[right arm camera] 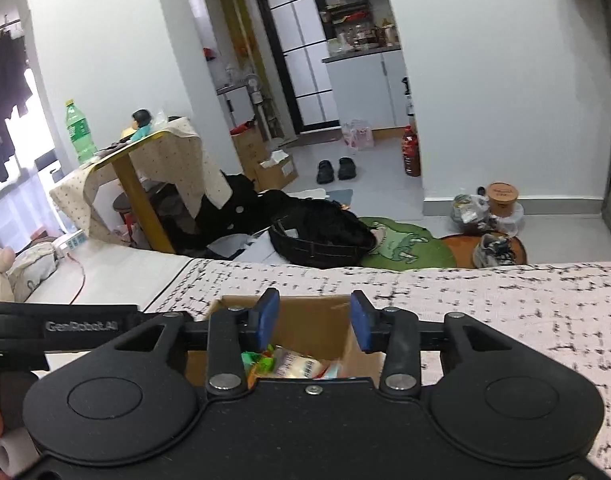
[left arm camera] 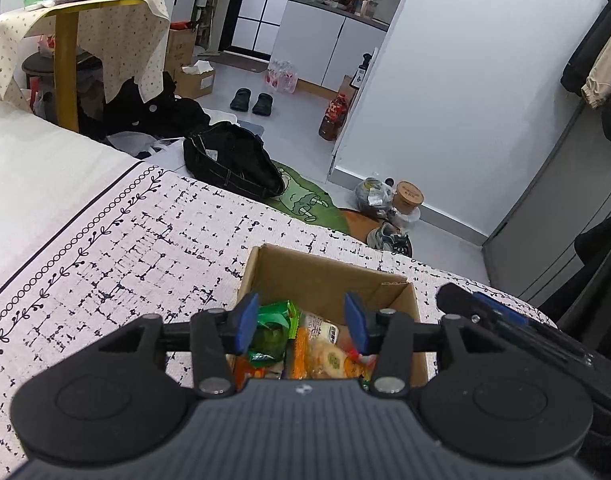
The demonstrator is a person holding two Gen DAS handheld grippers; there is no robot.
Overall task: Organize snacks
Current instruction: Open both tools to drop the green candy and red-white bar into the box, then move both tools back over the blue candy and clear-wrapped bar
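While the patterned bedspread (left arm camera: pixel 105 248) fills most of what you see, the cardboard box (left arm camera: pixel 325 276) sits open on it near the bed's foot edge, snack packets (left arm camera: pixel 321 348) heaped inside. Your left gripper (left arm camera: pixel 301 322) hangs over the box, blue pads apart, gripping nothing. Your right gripper (right arm camera: pixel 314 322) hovers over the same box, jaws parted and empty. A green packet (left arm camera: pixel 275 324) lies at the box's left side.

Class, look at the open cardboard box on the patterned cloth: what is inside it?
The cardboard box holds snack packets: a green packet and orange-and-white packets. The left gripper body covers the box's near part, so anything there or underneath stays hidden.
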